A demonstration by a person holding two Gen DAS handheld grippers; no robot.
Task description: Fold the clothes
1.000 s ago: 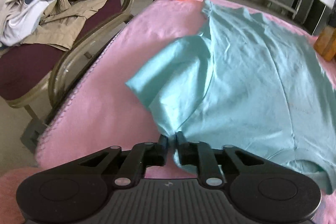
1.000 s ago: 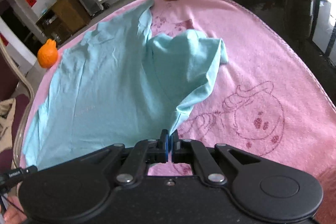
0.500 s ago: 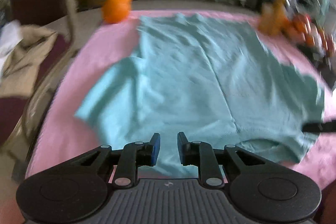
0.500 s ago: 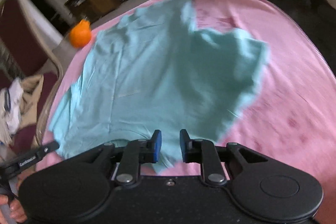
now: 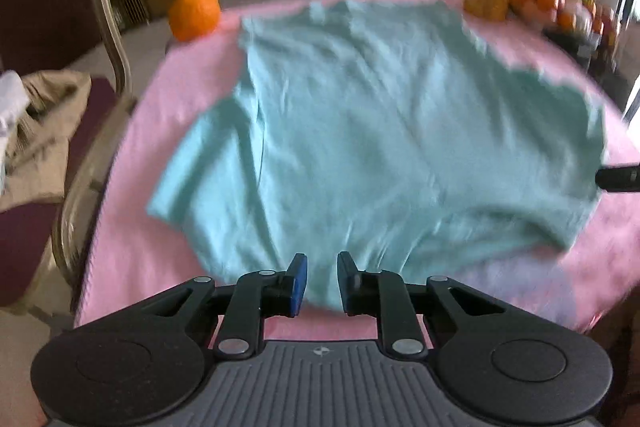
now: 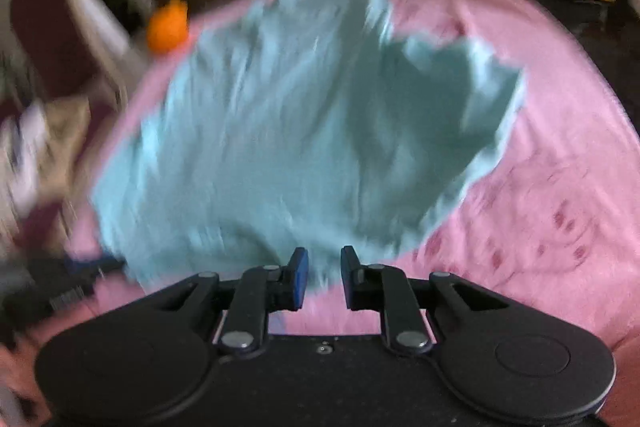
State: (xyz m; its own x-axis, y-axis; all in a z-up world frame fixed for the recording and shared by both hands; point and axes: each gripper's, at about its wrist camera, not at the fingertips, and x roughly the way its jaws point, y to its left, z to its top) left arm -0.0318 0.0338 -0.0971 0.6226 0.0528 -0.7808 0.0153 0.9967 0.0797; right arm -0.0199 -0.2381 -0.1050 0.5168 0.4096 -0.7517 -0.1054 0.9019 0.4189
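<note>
A light teal cotton T-shirt is seen spread flat on a pink towel-like cloth that covers the counter, with its near hem lying just in front of both tongs. The left tongs are parted by a narrow gap and nothing is gripped between their blue-padded fingers; teal fabric is visible through the gap. The right tongs are parted likewise and nothing is held; this view is heavily blurred. In the right view one sleeve is seen turned toward the right edge of the shirt. A round orange fruit is placed at the far left corner of the cloth. A maroon upholstered chair with piled beige clothing stands to the left of the counter.
</note>
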